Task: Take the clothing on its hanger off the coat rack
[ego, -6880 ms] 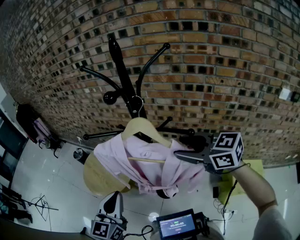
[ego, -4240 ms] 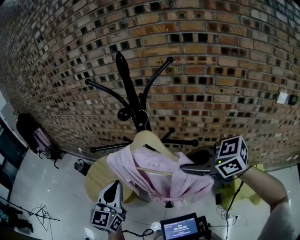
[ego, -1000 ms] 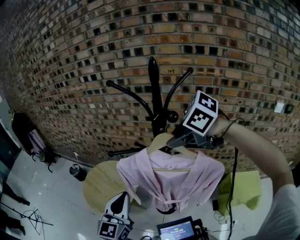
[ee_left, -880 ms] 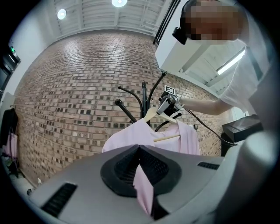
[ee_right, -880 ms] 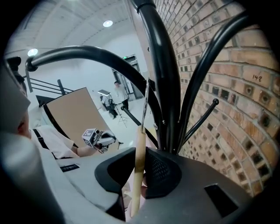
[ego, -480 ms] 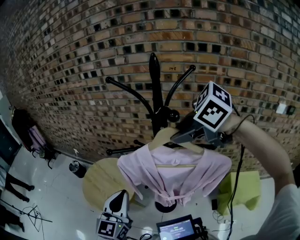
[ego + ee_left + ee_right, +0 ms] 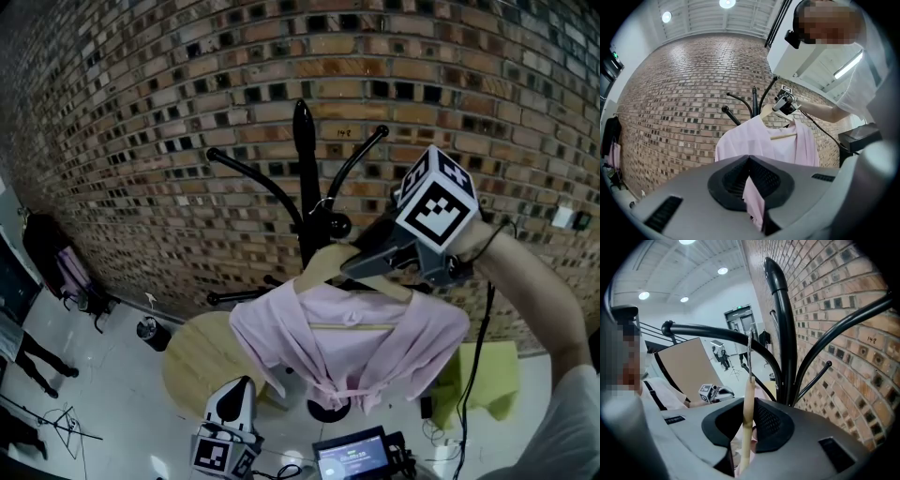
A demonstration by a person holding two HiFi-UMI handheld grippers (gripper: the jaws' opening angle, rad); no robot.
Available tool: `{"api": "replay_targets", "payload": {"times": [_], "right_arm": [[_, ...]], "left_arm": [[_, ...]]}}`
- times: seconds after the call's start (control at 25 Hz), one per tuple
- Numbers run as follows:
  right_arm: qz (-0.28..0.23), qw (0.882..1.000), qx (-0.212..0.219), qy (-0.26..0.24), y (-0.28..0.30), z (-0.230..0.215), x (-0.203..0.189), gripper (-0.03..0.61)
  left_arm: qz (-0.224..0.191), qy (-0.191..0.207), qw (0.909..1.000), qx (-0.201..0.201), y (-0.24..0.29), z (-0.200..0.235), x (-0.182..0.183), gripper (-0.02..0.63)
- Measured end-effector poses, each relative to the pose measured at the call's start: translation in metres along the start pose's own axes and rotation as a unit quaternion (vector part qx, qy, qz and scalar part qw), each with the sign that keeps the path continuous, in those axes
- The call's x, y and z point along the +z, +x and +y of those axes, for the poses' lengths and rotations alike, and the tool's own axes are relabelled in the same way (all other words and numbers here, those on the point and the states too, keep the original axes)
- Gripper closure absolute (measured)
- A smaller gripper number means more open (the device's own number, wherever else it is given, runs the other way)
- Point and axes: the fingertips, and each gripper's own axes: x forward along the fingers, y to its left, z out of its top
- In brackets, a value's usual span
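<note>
Brick wall behind everything, fyi. Closest to me, my left claw is pinched shut on the pink shirt hem. Higher up, my right claw is clenched tight on the wooden hanger, hook right up against the black coat rack.

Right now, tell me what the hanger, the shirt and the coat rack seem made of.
Hanger: pale, smooth wood by its tan colour, with a thin shiny metal hook. Shirt: soft pink cloth, matte, draping in folds. Coat rack: probably painted metal, glossy black with highlights on its curved arms.
</note>
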Motion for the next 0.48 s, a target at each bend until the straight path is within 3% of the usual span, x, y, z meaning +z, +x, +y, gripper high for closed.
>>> {"api": "replay_targets", "payload": {"times": [0.48], "right_arm": [[-0.011, 0.999, -0.017, -0.039, -0.038, 0.023, -0.001, 0.545]], "left_arm": [[0.005, -0.001, 1.0000, 0.004, 0.000, -0.010, -0.006, 0.630]]}}
